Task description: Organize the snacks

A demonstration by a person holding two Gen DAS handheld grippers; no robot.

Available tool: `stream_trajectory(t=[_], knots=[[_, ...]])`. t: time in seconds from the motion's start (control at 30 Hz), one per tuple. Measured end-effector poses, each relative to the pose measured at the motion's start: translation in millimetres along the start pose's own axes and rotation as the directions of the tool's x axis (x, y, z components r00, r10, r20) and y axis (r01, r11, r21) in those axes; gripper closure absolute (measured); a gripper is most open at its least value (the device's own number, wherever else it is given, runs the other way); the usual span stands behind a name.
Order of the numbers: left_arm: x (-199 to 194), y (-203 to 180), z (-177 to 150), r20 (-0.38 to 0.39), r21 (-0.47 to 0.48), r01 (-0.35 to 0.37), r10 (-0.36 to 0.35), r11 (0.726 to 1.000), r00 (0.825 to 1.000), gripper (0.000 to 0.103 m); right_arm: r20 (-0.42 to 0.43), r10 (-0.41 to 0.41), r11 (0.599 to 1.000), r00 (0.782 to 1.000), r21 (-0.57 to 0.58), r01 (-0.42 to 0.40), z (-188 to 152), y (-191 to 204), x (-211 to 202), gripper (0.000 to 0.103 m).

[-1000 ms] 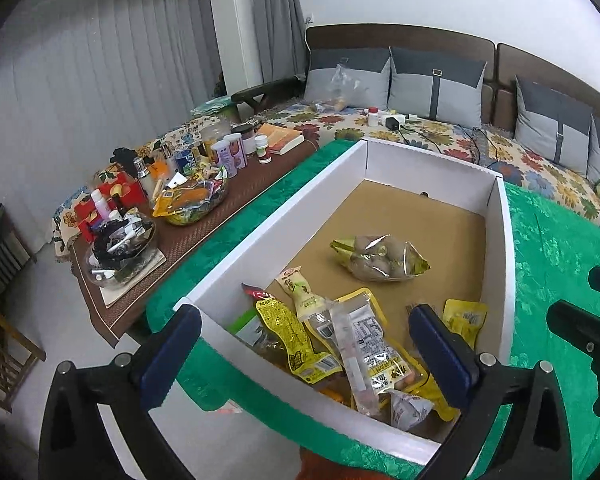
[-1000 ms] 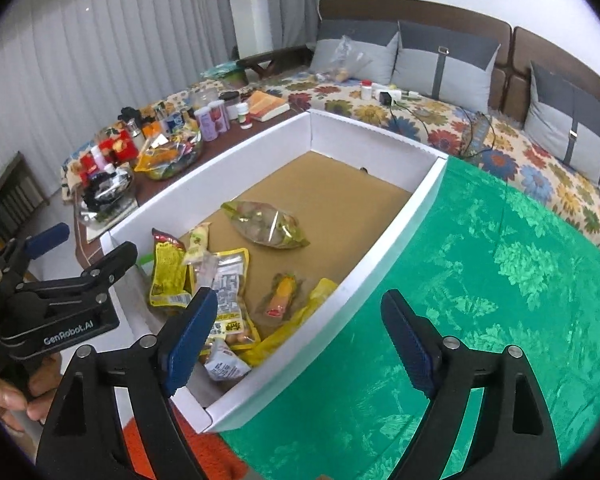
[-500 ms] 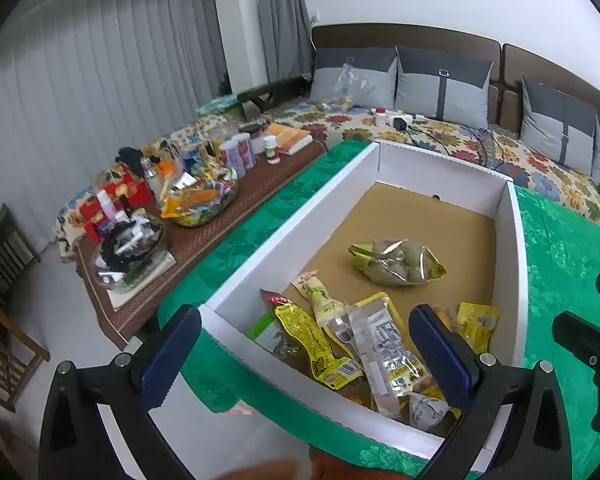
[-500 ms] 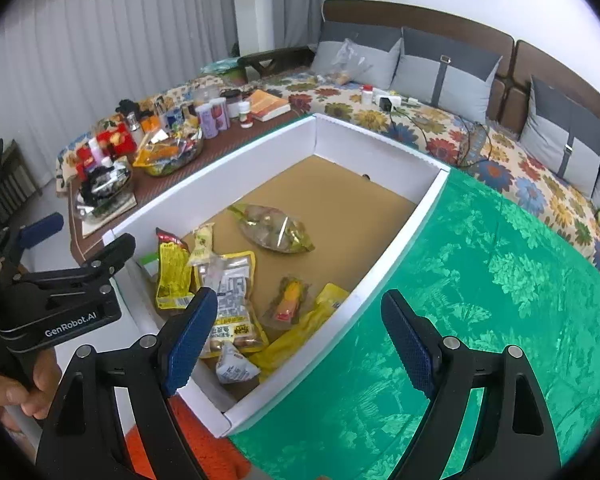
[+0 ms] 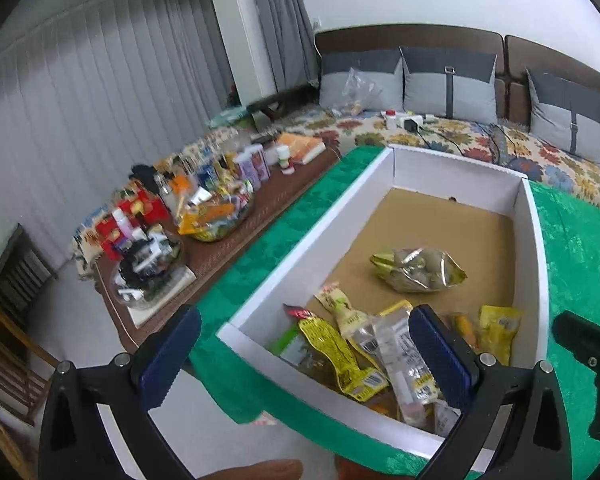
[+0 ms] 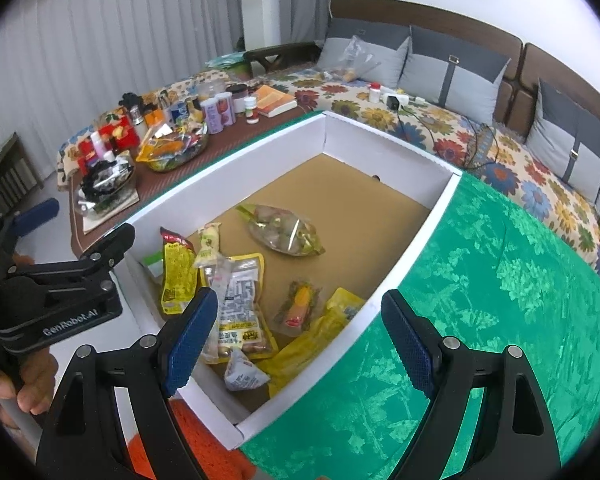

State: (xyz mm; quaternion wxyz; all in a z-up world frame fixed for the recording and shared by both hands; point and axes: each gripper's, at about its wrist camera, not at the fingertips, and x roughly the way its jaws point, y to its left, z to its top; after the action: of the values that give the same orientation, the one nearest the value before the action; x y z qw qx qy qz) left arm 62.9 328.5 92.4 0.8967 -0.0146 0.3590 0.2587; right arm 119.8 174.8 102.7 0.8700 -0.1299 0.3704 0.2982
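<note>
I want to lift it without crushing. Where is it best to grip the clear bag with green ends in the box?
Probably grip the clear bag by a flat crimped green end, from above. The puffed middle would crush; it lies alone on the box floor, so both ends are free.

A white cardboard box [image 6: 416, 236] with a brown floor stands open on the green cloth. One clear bag with green-gold ends [image 6: 286, 231] lies flat alone near the middle of the floor. The other snacks lie in a loose heap at the near end: a yellow printed packet [image 6: 176, 276], a clear pack with white label [image 6: 238, 304], a small pack with orange content [image 6: 302, 304], a yellow bag [image 6: 320, 334] against the right wall, and a small white pouch [image 6: 242, 372].
</note>
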Motion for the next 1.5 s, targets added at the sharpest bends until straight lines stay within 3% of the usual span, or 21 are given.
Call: stream_trajectory(t=[0.17,1.5], knots=[[1.7,9.5,0.8,-0.012,-0.041,0.041,-0.042,0.998,0.999,0.000,0.002,-0.002,1.000,1.000,-0.012,0.002,3.4,5.5,0.8,0.016],[4.3,9.5,0.5,-0.015,-0.045,0.059,-0.060,0.997,0.998,0.000,-0.033,-0.004,1.000,0.999,-0.020,0.003,0.8,11.7,12.8,0.016]])
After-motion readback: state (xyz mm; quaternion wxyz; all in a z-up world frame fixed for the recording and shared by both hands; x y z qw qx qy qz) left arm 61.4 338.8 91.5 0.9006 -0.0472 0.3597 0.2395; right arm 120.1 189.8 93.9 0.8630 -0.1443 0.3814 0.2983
